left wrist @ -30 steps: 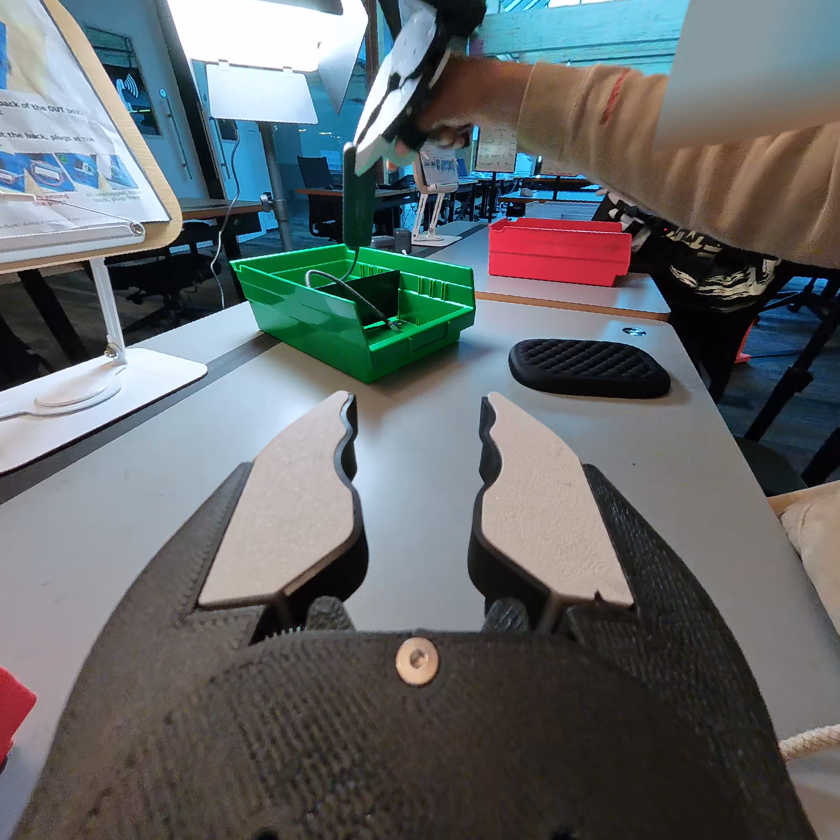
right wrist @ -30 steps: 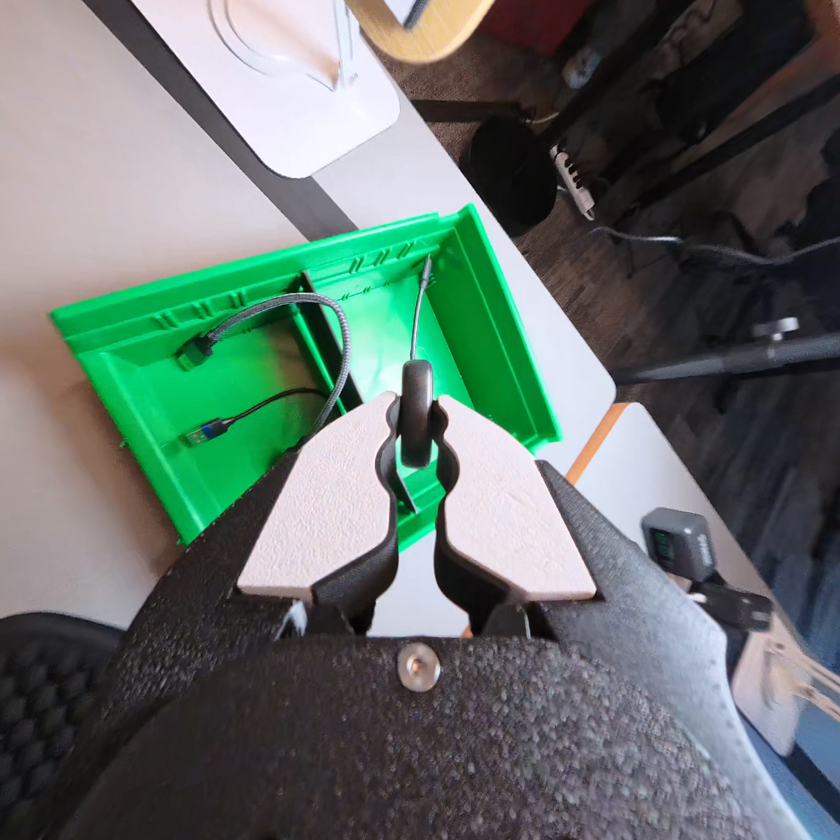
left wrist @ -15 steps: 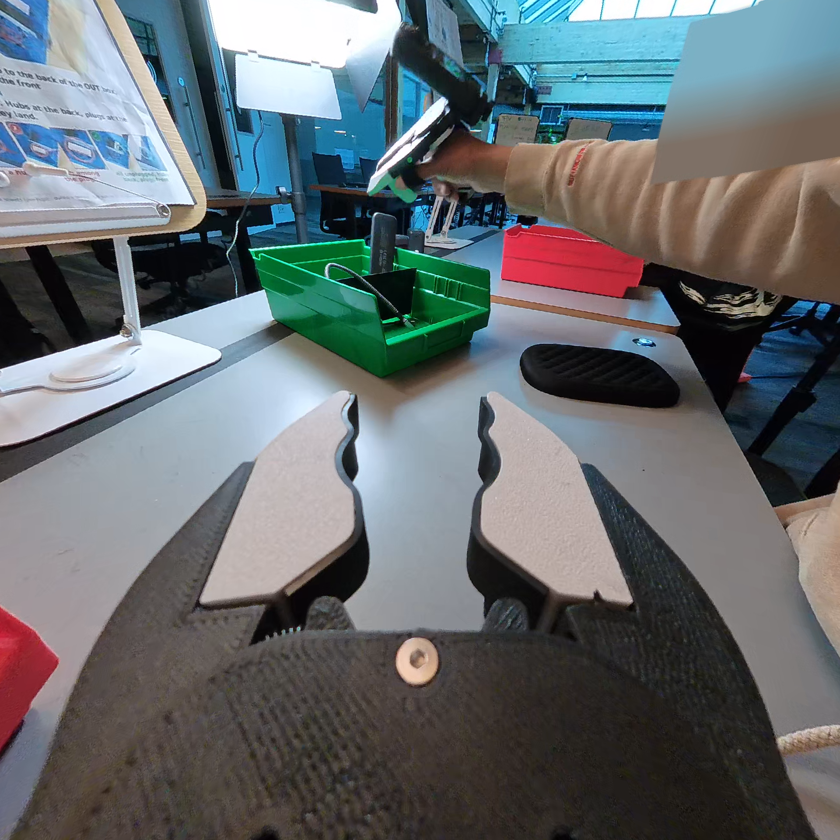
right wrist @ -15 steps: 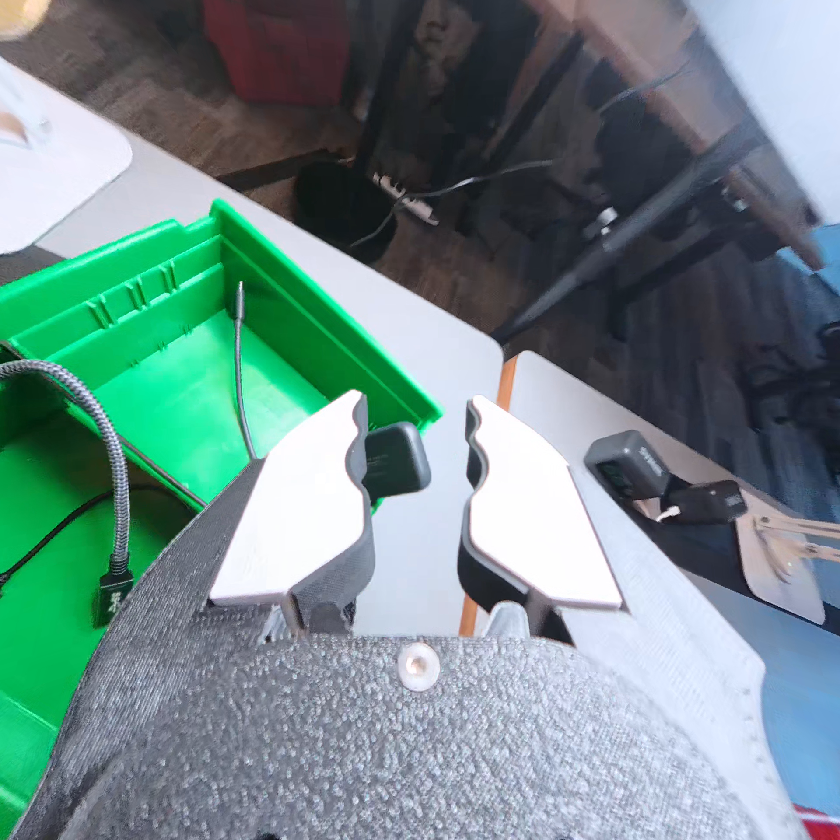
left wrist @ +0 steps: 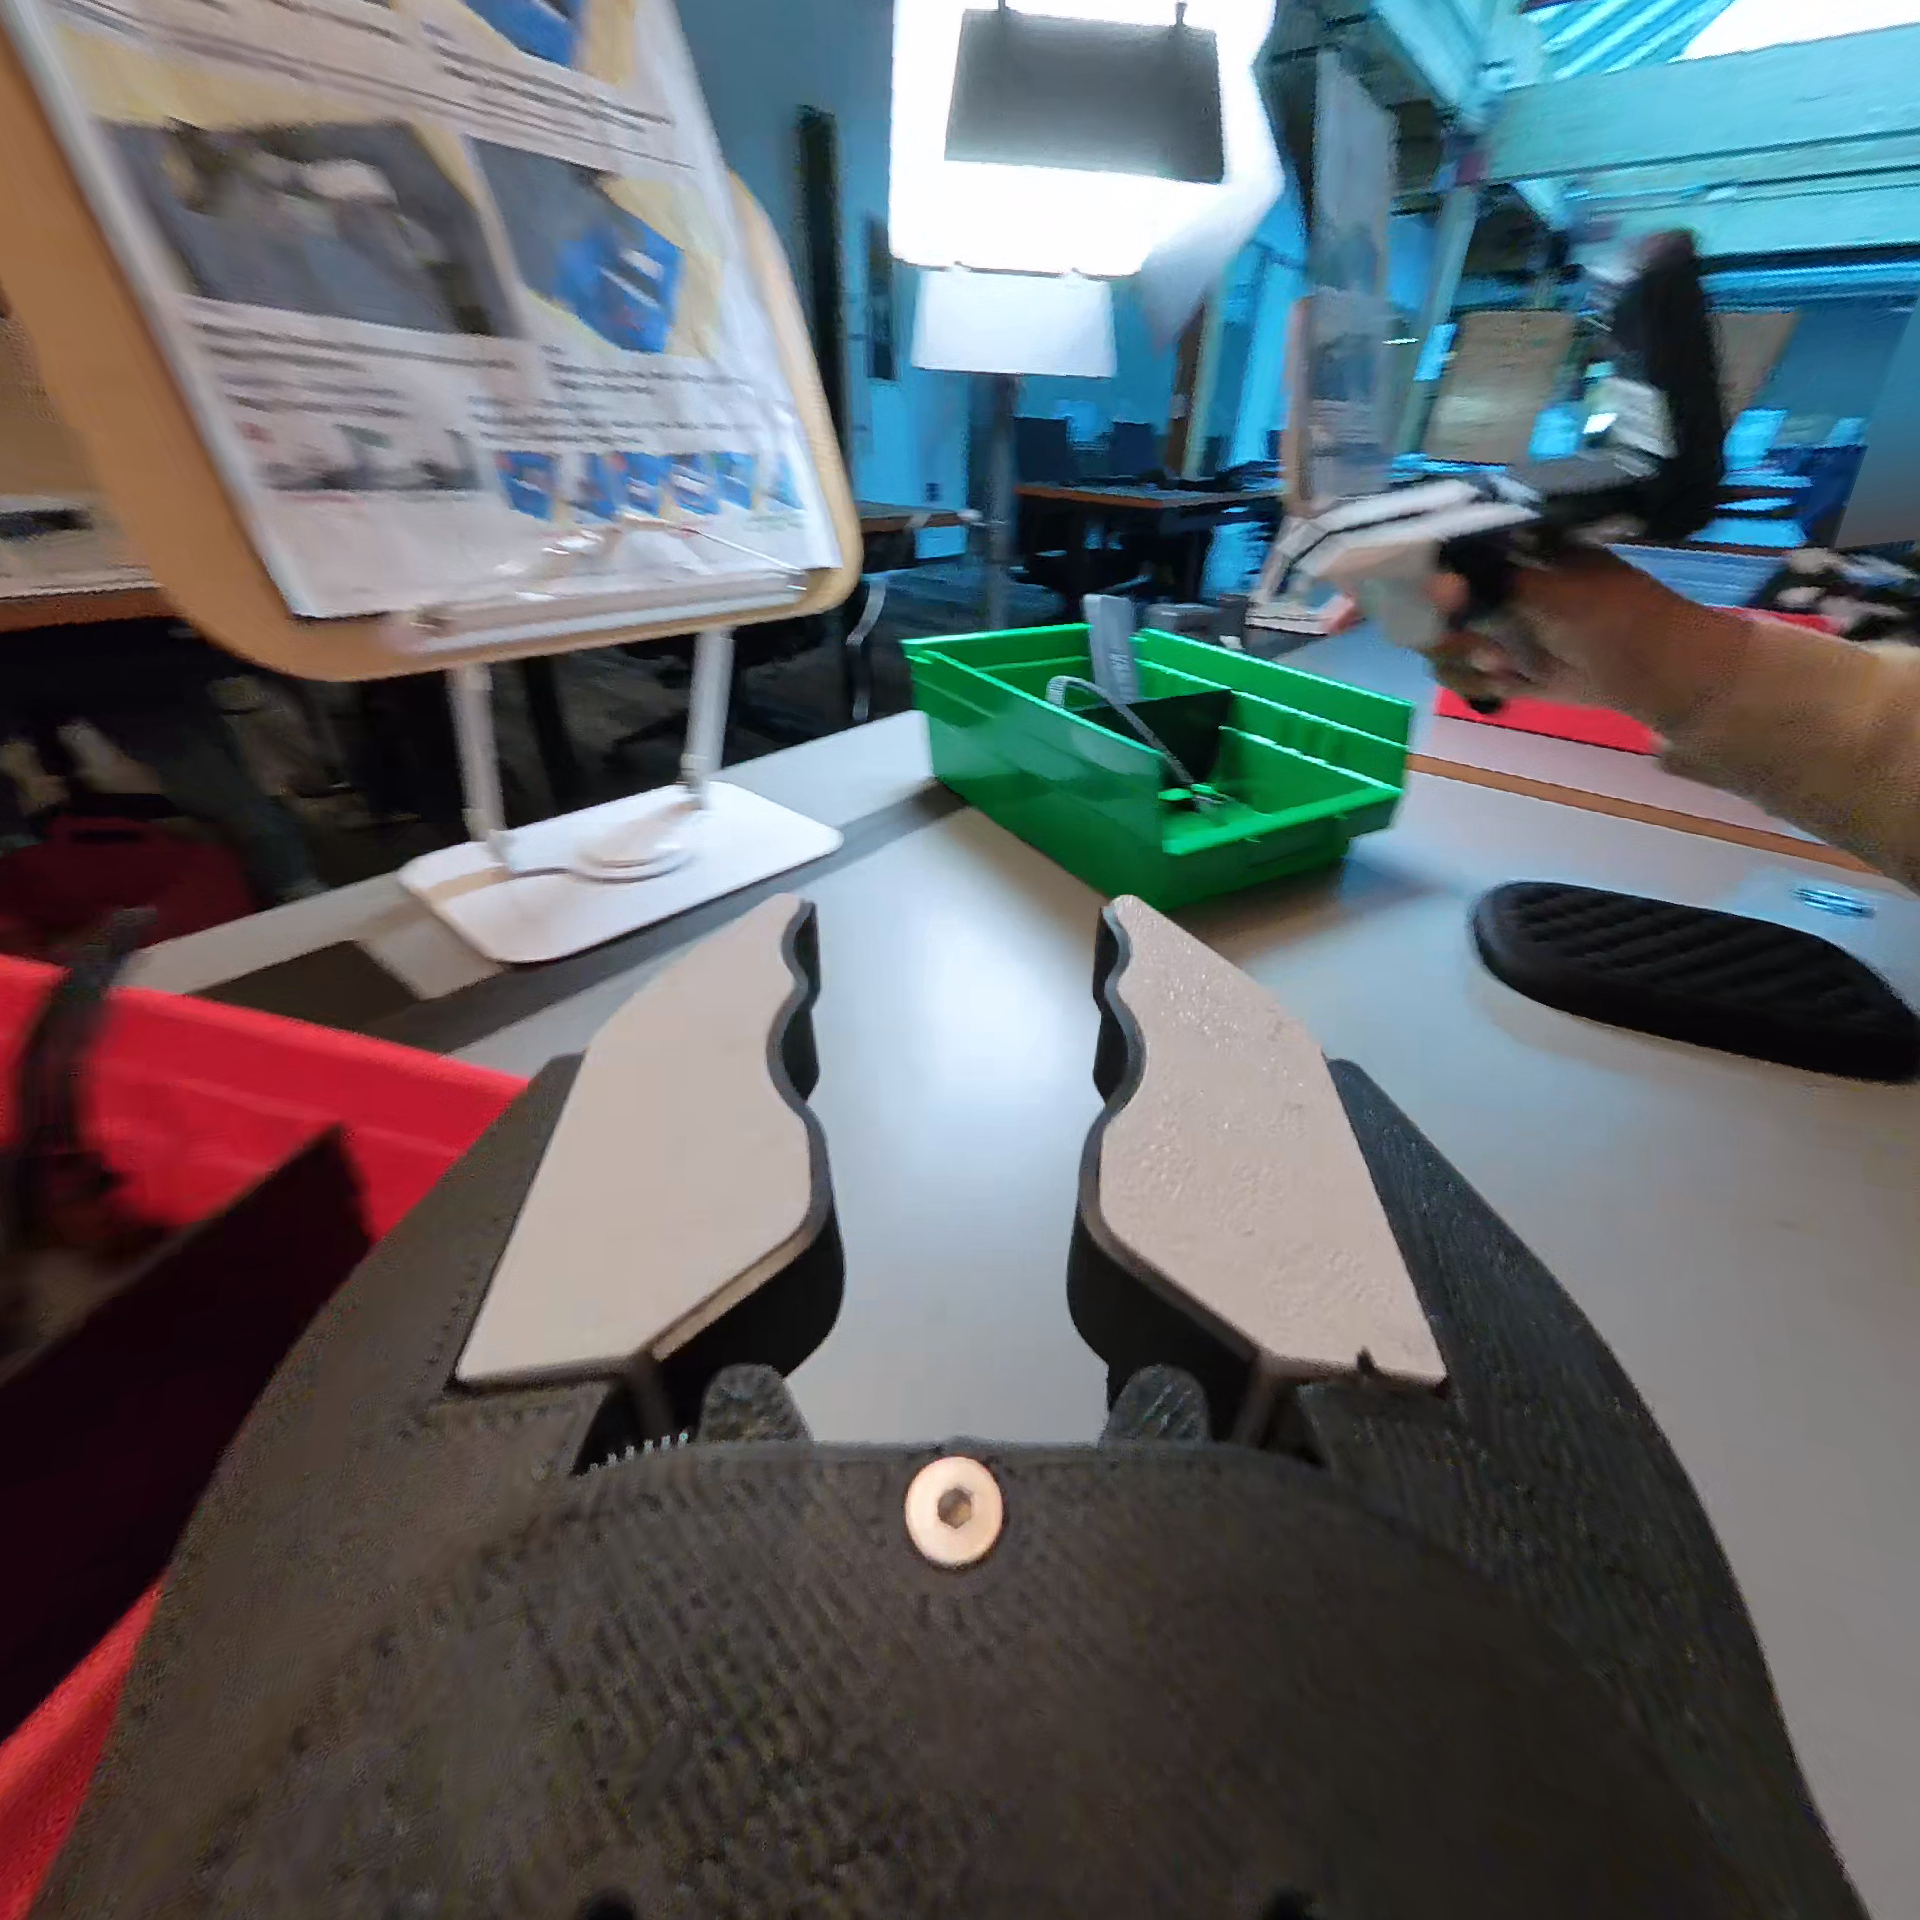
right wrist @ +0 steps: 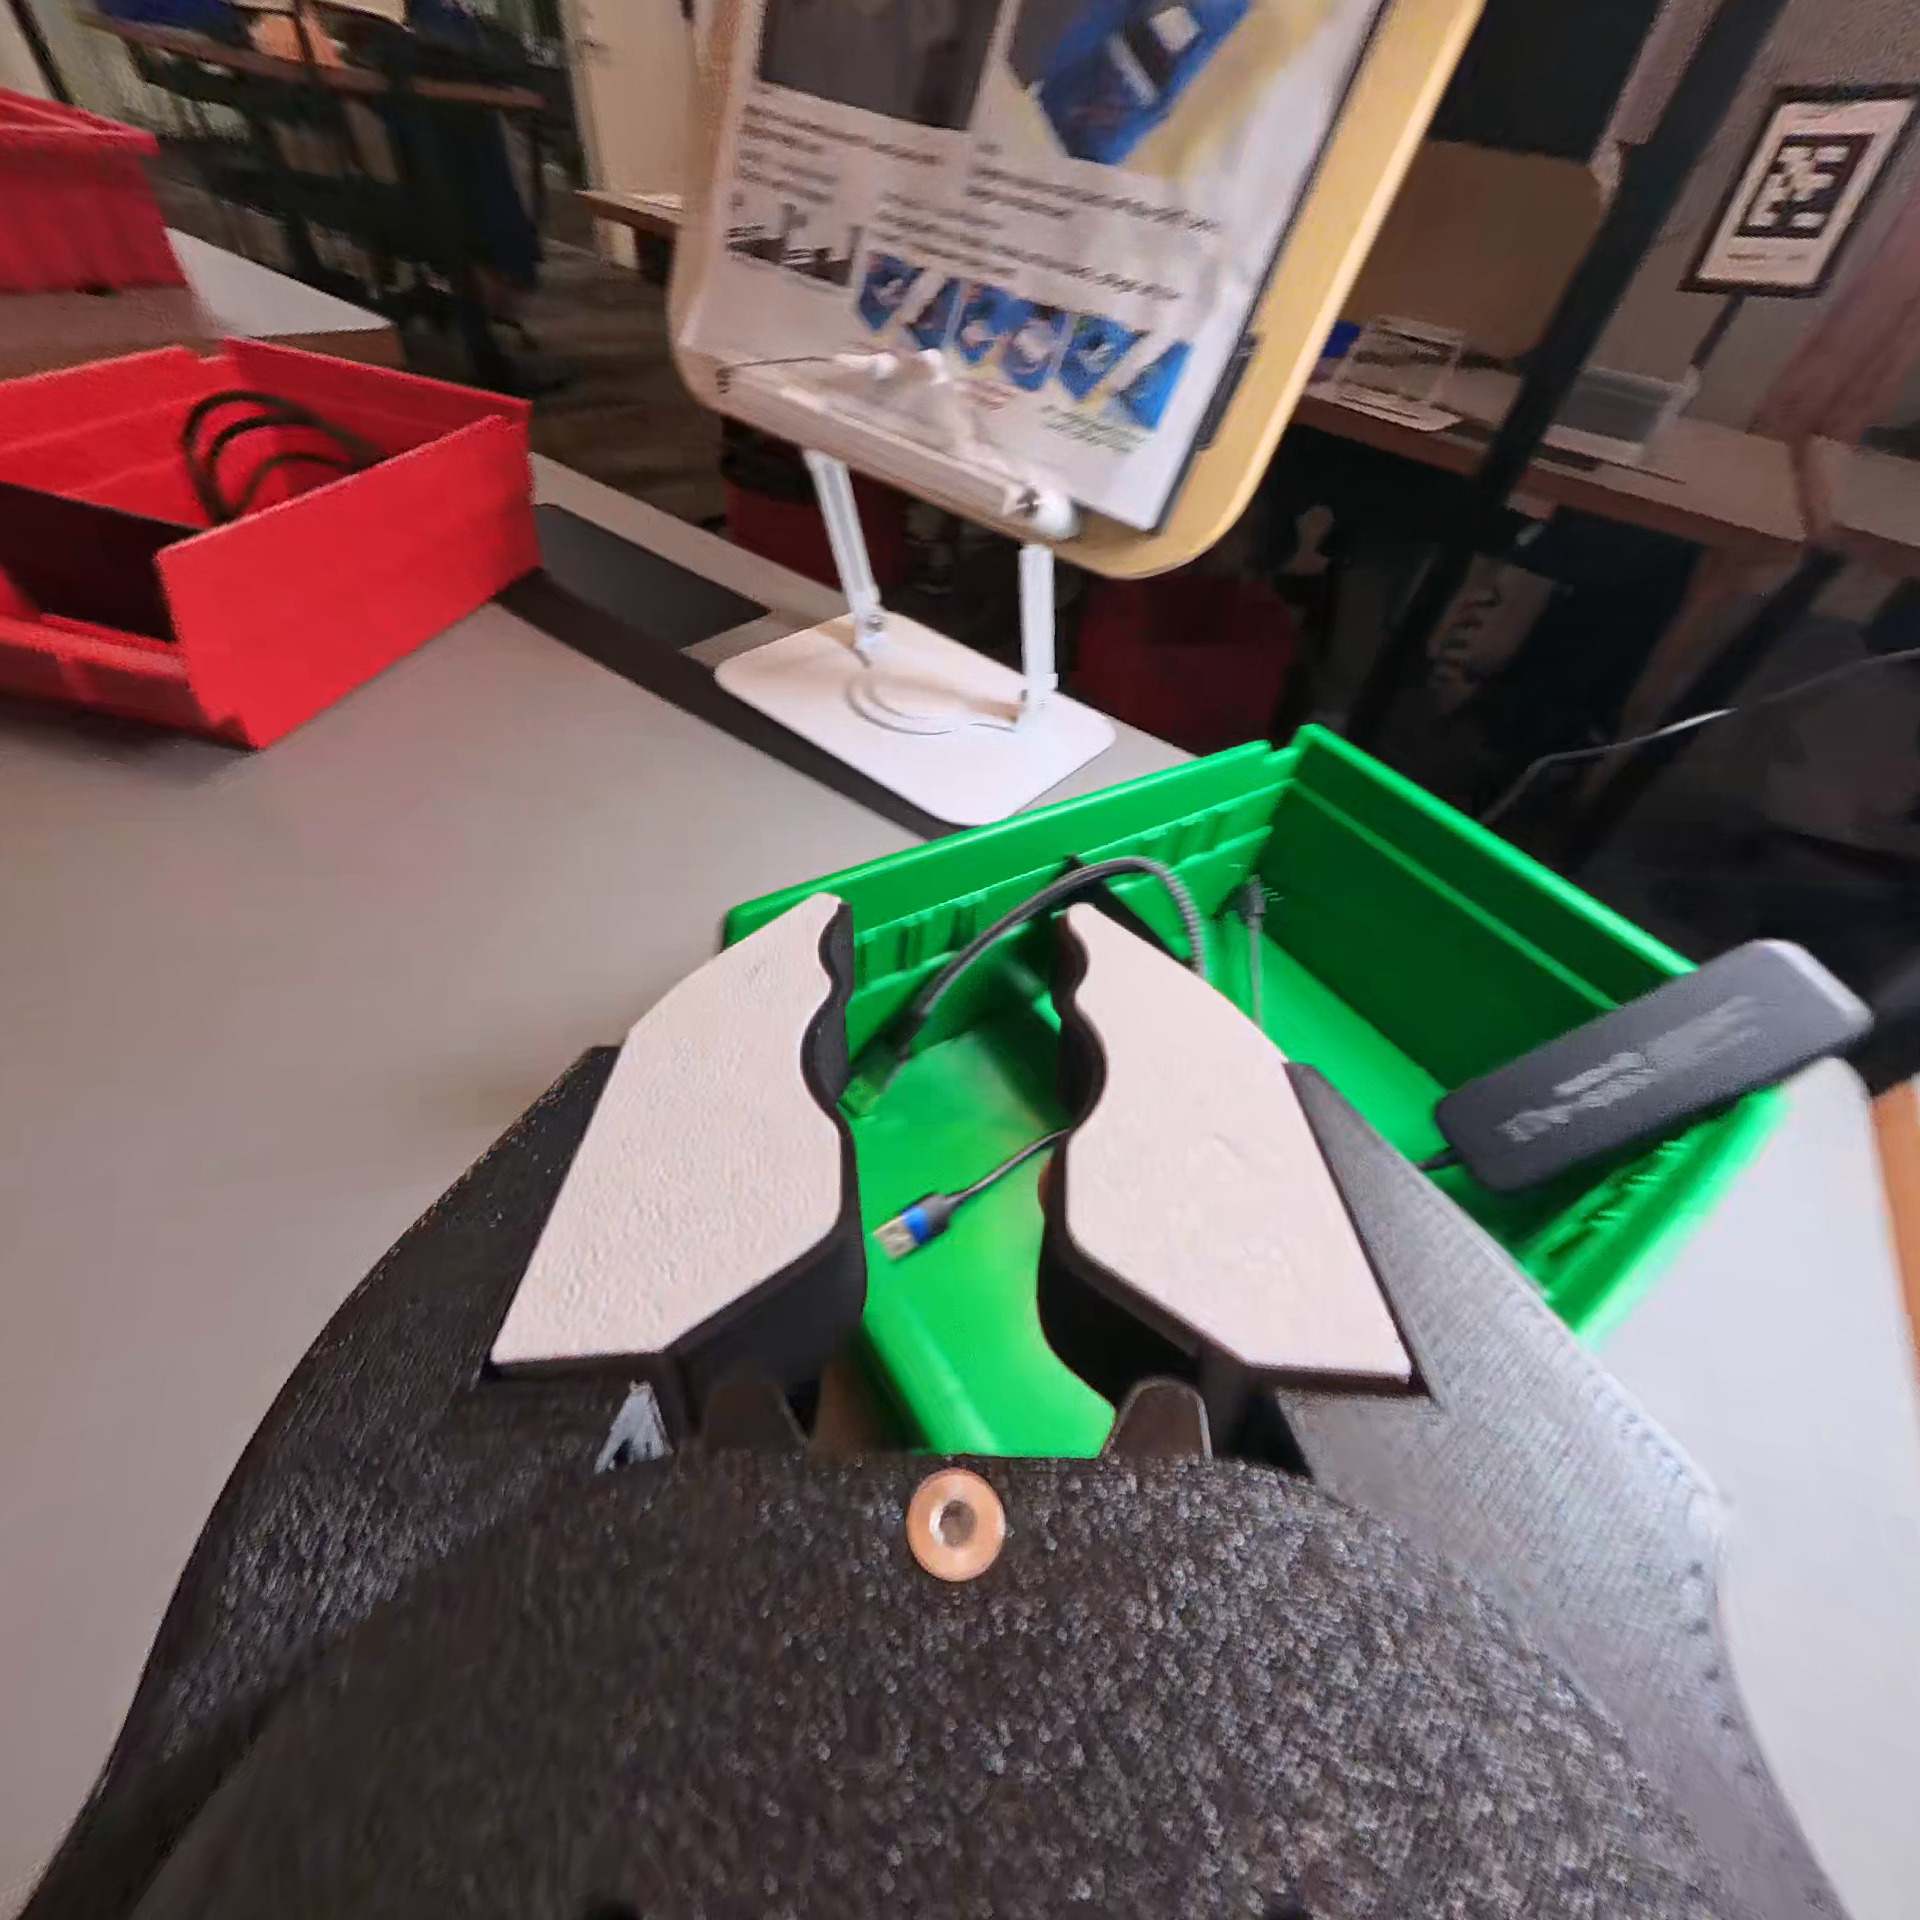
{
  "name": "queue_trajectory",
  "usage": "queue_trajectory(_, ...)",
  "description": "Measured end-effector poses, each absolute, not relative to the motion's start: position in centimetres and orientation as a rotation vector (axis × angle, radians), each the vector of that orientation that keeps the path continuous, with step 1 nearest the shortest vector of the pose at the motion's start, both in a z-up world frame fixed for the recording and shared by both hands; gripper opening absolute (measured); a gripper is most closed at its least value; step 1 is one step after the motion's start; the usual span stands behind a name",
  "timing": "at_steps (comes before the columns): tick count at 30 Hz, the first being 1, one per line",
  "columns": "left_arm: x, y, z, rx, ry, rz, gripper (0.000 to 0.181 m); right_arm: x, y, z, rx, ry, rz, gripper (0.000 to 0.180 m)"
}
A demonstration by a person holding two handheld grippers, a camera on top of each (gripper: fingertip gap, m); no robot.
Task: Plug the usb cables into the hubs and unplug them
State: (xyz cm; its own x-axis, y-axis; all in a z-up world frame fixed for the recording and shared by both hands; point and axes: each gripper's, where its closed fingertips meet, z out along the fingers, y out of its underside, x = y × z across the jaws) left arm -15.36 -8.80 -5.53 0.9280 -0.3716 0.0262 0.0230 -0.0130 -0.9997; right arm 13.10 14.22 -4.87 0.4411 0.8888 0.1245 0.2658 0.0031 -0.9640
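Note:
A green bin [right wrist: 1351, 831] holds a blue-tipped USB cable [right wrist: 916, 1232] and a grey braided cable [right wrist: 1179, 899] in its near compartment. A dark grey hub [right wrist: 1642, 1060] leans on the bin's right rim, with its thin cable in the far compartment. My right gripper [right wrist: 951, 920] is open and empty, just above the bin's near end. My left gripper [left wrist: 956, 920] is open and empty over the grey table. In the left wrist view the green bin [left wrist: 1049, 769] sits ahead, the hub [left wrist: 1117, 644] sticks up from it, and the right gripper [left wrist: 1351, 545] is held to its right.
A red bin [right wrist: 343, 582] with black cables stands on the table's left; its corner [left wrist: 260, 1101] is beside my left gripper. A white document stand [right wrist: 935, 727] is behind the green bin. A black ribbed pad [left wrist: 1683, 977] lies to the right.
My right gripper opened and let go of the hub, which now leans on the green bin's rim, then pulled back and tilted level. My left gripper swung left towards the red bin.

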Motion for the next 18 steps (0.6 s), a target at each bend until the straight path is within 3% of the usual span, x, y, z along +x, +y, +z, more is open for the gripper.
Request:
queue_trajectory(7,-26.7,-6.5,-5.1,-1.831,0.172,0.020,0.047,11.5,9.7,-10.7,-1.474,-1.119,0.674,0.033)
queue_trajectory(18,-33.4,0.1,-12.1,-2.306,0.316,0.243,0.046,10.8,8.4,-13.0,-1.482,-1.195,0.671,0.030)
